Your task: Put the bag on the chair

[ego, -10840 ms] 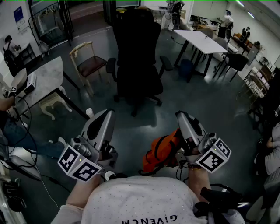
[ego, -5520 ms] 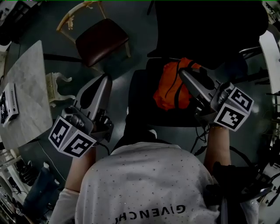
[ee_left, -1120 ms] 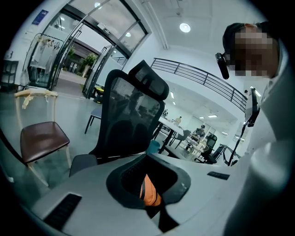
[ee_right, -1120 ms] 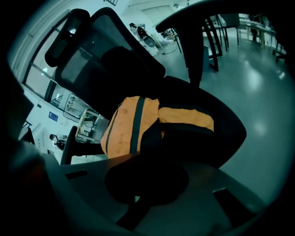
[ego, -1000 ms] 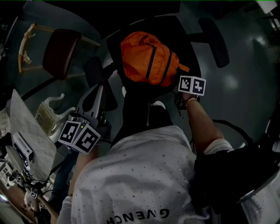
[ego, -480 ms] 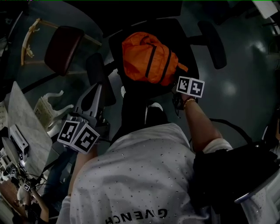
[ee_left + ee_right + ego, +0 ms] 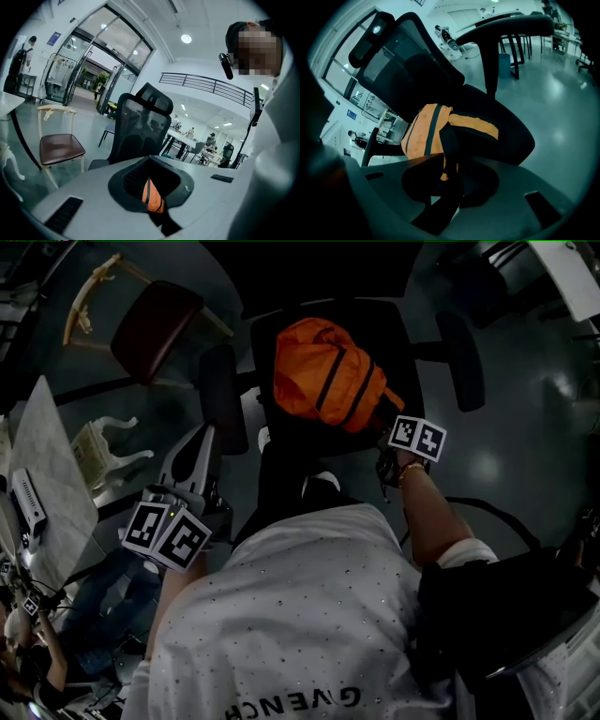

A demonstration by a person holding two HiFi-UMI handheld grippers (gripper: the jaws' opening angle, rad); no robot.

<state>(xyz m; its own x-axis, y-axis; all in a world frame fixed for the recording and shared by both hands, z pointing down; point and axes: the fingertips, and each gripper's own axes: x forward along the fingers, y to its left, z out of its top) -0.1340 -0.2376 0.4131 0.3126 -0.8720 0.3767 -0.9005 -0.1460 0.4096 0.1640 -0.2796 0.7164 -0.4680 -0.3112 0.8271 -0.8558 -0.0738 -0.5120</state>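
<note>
Orange backpack (image 7: 328,376) lying on the seat of the black office chair (image 7: 403,329), right gripper (image 7: 386,420) at its near right corner, jaws just opening, now partway apart, black strap (image 7: 449,140) loose between them, left gripper (image 7: 202,432) held off to the left, jaws closed together, empty

Orange bag (image 7: 328,376) with black straps; black office chair (image 7: 405,322). At far left, a pale-framed wooden chair (image 7: 155,320) with a dark red-brown seat. Left, a white, grey-veined table (image 7: 47,474). The grey left gripper (image 7: 200,435) and right gripper (image 7: 449,161) bear cubes of black-and-white squares. White shirt (image 7: 309,615), finely dotted.
</note>
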